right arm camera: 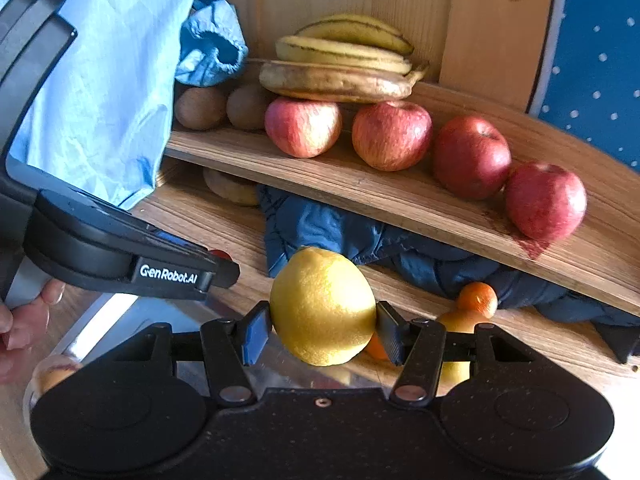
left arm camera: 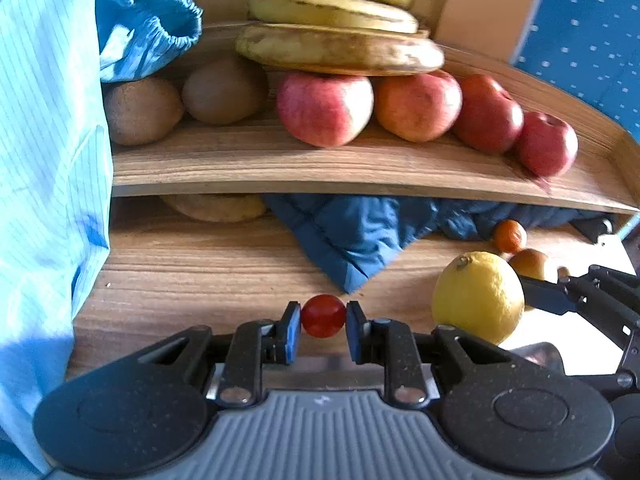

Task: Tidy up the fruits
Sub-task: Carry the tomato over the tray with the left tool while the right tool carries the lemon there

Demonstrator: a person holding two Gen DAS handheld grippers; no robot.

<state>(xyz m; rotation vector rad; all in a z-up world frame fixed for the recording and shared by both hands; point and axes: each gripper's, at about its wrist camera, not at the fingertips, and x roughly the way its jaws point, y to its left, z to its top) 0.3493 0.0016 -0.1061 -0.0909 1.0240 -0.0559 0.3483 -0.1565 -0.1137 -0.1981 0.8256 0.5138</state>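
My left gripper (left arm camera: pixel 323 320) is shut on a small red cherry tomato (left arm camera: pixel 323 316) and holds it over the lower wooden surface (left arm camera: pixel 200 272). My right gripper (right arm camera: pixel 323 330) is shut on a yellow lemon (right arm camera: pixel 323 306), which also shows in the left wrist view (left arm camera: pixel 478 296). The left gripper's body (right arm camera: pixel 120 252) shows at the left of the right wrist view, with the tomato's top (right arm camera: pixel 221 255) just peeking above it. On the upper shelf (right arm camera: pixel 360 188) lie several red apples (right arm camera: pixel 391 135), two kiwis (right arm camera: pixel 200 107) and a bunch of bananas (right arm camera: pixel 340 64).
A dark blue quilted cloth (left arm camera: pixel 352 232) lies under the shelf. Small oranges (right arm camera: pixel 478 299) sit behind the lemon, also in the left wrist view (left arm camera: pixel 509 236). A light blue garment (left arm camera: pixel 48 160) hangs at the left. A brownish round thing (left arm camera: pixel 218 207) sits beneath the shelf.
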